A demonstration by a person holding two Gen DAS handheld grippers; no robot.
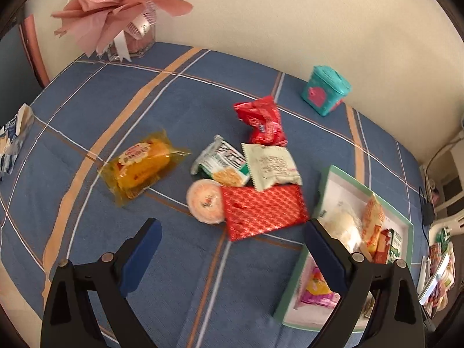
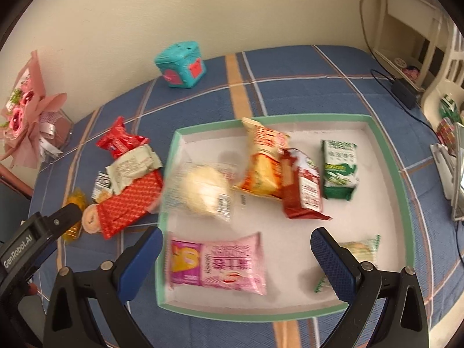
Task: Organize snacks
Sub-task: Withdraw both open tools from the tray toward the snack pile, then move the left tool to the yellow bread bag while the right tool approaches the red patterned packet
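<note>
A white tray with a green rim (image 2: 171, 156) (image 1: 327, 171) lies on the blue plaid cloth and holds several snack packs. Among them are a pink pack (image 2: 217, 262), a round bun in clear wrap (image 2: 203, 192), an orange pack (image 2: 262, 162), a red-brown pack (image 2: 301, 185) and a green carton (image 2: 339, 168). My right gripper (image 2: 235, 246) hangs open over the tray, above the pink pack, holding nothing. Left of the tray lies a loose pile: a red diamond-pattern pack (image 1: 261, 210), a round cup (image 1: 204, 200), a pale green sachet (image 1: 271, 165), a red bag (image 1: 262, 120) and a yellow cake pack (image 1: 142, 165). My left gripper (image 1: 232, 232) stands open just before the red diamond-pattern pack.
A teal box (image 1: 326, 90) (image 2: 181, 65) sits near the wall. A pink bouquet in a glass holder (image 1: 121, 8) stands at the back left corner. A blue-white bag (image 1: 13, 142) lies at the left edge. Shelves and cables (image 2: 406, 58) are off the right side.
</note>
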